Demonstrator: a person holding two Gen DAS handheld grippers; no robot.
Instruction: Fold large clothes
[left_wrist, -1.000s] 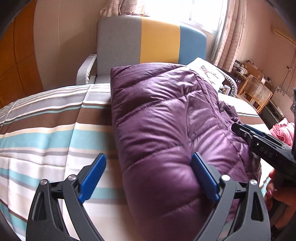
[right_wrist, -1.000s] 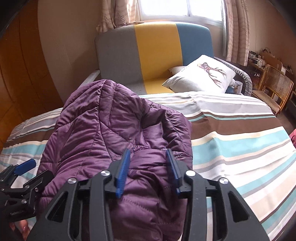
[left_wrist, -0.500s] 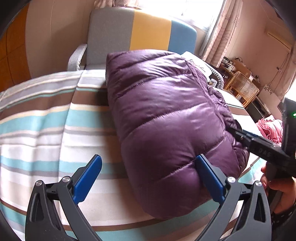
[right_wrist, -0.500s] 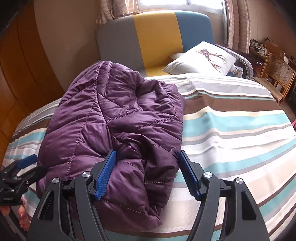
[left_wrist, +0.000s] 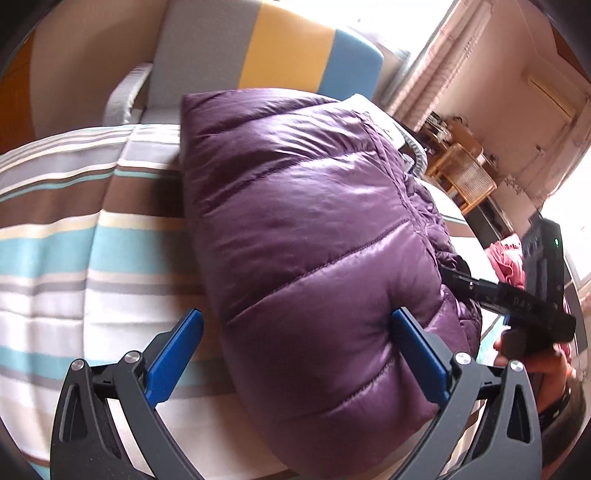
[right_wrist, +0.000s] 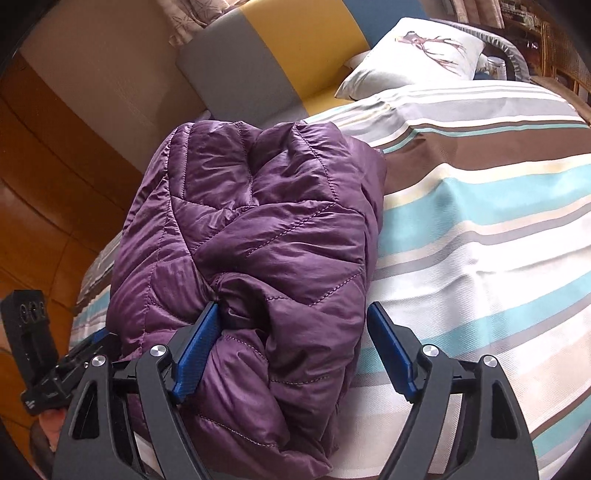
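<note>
Purple quilted jacket (left_wrist: 314, 240), glossy and puffy, folded into a bundle on striped bedspread (left_wrist: 92, 251). Left gripper (left_wrist: 301, 360) spread wide, right pad against smooth panel. Right gripper (right_wrist: 295, 354) spread around crumpled end; deer-print pillow (right_wrist: 417, 55) visible only there.

your left wrist camera sits low and close at the near end of the purple jacket (left_wrist: 314, 236), looking along the striped bedspread (left_wrist: 66, 251) toward the colour-block sofa (left_wrist: 280, 44); your right wrist camera looks the same way from the jacket's other side, just as close; both views share the jacket, the bedspread and the sofa; each catches the other gripper at its edge.
</note>
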